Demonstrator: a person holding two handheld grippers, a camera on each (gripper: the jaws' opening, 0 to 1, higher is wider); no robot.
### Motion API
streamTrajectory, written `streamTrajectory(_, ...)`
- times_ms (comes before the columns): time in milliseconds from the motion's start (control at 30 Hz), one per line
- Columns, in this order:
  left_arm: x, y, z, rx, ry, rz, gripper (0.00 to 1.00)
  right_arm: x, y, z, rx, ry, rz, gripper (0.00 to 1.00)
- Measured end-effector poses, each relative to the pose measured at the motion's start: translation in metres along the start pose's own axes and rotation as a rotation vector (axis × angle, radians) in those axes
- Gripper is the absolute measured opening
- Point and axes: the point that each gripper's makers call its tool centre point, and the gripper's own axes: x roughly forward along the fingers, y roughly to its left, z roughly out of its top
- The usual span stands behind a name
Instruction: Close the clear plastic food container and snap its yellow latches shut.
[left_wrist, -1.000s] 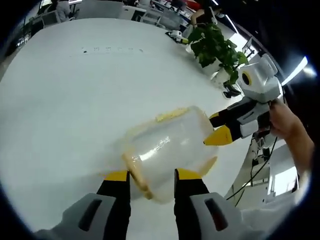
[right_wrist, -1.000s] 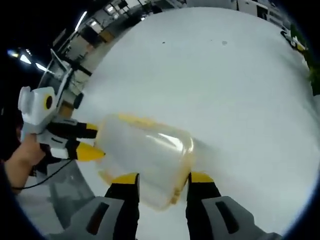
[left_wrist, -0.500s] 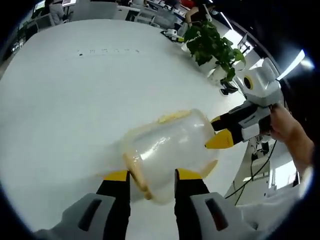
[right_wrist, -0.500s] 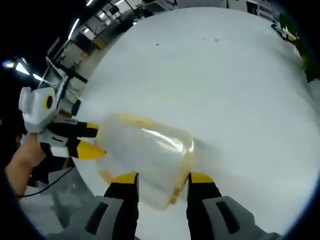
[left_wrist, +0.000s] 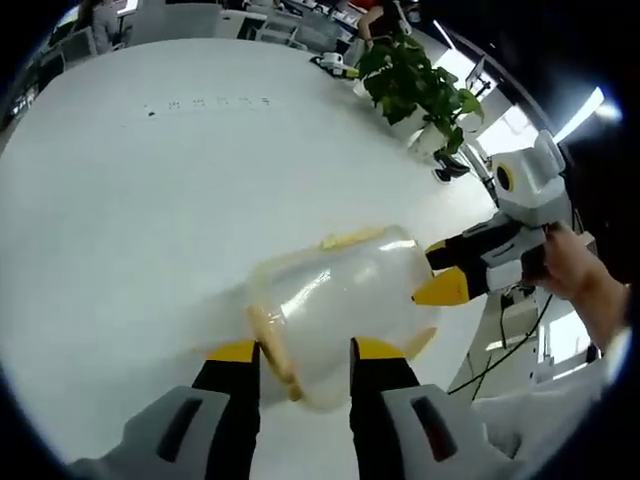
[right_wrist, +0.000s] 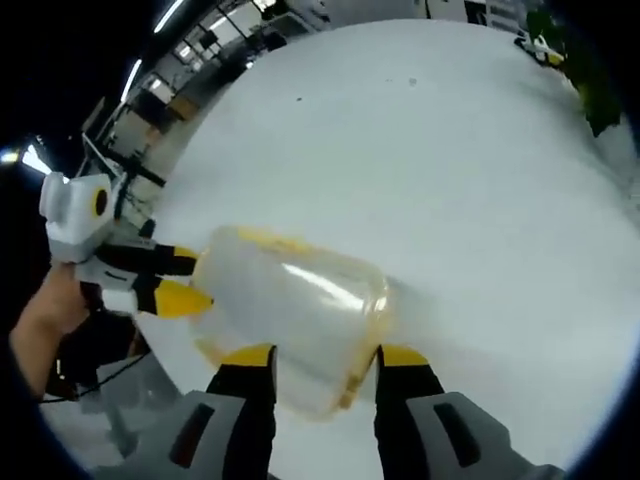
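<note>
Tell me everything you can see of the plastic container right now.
The container is a clear, cloudy plastic box with rounded corners and yellow trim along its rim. It sits on the white table, near its edge. The left gripper straddles one end and the right gripper the opposite end. Whether the latches are snapped is unclear.

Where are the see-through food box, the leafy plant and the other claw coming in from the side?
food box (left_wrist: 340, 300), left gripper view, clear lid.
plant (left_wrist: 410, 80), left gripper view, green leaves.
right claw (left_wrist: 440, 275), left gripper view, between its yellow tips.
</note>
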Motion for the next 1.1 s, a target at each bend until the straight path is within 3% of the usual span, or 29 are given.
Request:
streamTrajectory(433,-0.001,0.0,-0.002,-0.02,-0.019,0.004,0.35,-0.001,0.001,0.0,-0.057,-0.015,-0.009,0.39)
streamTrajectory(500,-0.002,0.001,0.0,0.006,-0.029,0.005,0.36,-0.001,0.0,0.003,-0.101,-0.032,-0.007,0.4)
streamTrajectory(667,-0.004,-0.002,0.0,0.054,-0.039,0.015,0.37,-0.004,0.006,0.0,-0.114,-0.023,0.006,0.46)
streamTrajectory(1100,-0.011,-0.005,0.011,0.128,-0.056,0.024,0.39,-0.016,-0.003,0.005,-0.295,0.026,-0.046,0.44)
